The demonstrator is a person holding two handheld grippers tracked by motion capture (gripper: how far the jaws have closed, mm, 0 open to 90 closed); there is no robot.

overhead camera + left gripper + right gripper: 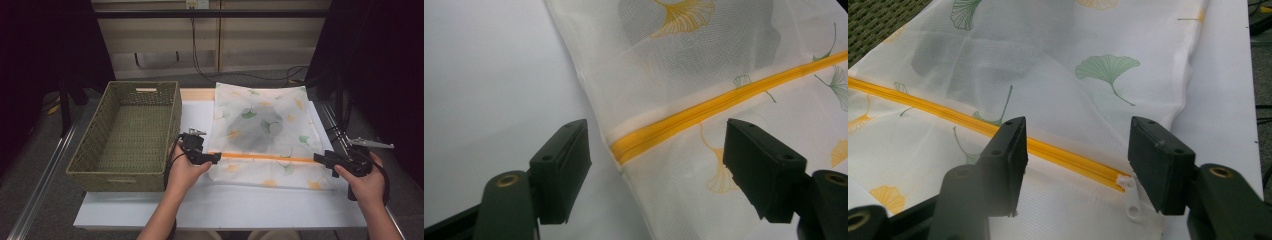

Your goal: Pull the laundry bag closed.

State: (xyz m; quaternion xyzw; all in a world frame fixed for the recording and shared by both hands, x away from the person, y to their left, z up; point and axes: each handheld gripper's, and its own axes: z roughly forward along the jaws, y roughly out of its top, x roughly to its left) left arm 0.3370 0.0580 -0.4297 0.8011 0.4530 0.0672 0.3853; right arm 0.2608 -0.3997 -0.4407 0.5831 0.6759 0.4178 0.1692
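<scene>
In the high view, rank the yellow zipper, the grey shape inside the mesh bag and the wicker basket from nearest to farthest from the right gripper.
From the right gripper:
1. Yellow zipper, its end at the jaws.
2. Grey shape, inside the mesh bag, up and left.
3. Wicker basket, at the table's far left.

I see a white surface (240, 205) carrying two things. A woven green basket (127, 132), open and rectangular, stands along its left edge, reaching from the far edge nearly to the near one. A white mesh bag (265, 135) with leaf print and an orange zipper (265, 157) lies flat across the right half, against the far edge.
</scene>
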